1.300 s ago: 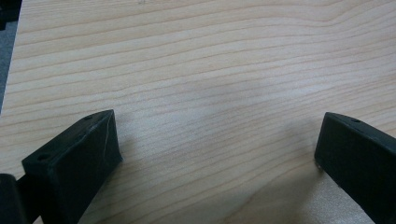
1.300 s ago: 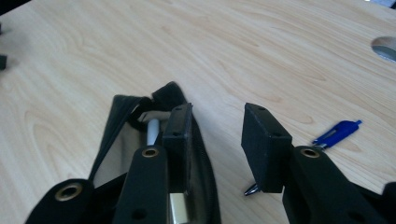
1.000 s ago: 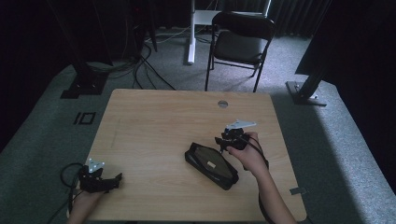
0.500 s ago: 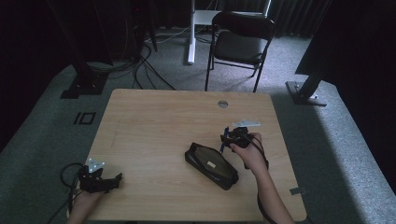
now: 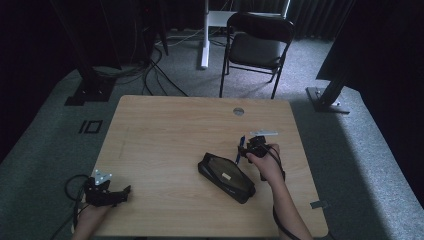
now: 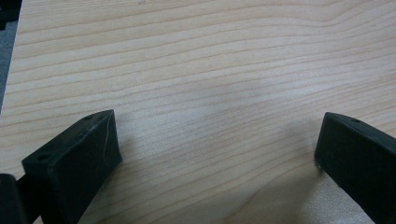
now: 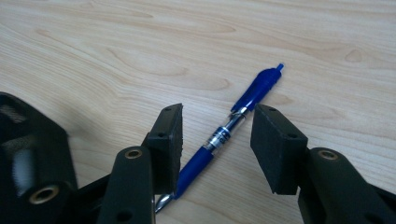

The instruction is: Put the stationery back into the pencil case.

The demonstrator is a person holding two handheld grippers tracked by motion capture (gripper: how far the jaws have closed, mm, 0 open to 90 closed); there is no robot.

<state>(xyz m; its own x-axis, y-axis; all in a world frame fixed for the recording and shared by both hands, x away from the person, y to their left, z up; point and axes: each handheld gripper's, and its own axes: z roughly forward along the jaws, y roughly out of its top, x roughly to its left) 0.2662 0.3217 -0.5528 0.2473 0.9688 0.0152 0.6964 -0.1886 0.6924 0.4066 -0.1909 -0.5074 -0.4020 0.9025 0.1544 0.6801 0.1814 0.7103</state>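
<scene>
Right gripper view shows the blue pen [image 7: 224, 135] lying diagonally, lower left to upper right, between the right hand-held gripper [image 7: 216, 135], whose narrowly parted jaws straddle its barrel on the worktop [image 7: 116, 56].

Dim lab or studio, black curtains [image 5: 90, 30], rig stands [image 5: 327, 92], floor cables [image 5: 160, 75], folding chair [image 5: 257, 47]

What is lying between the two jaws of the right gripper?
In the right gripper view, a blue pen lies on the table between the right gripper's open jaws, not yet clamped.
</scene>
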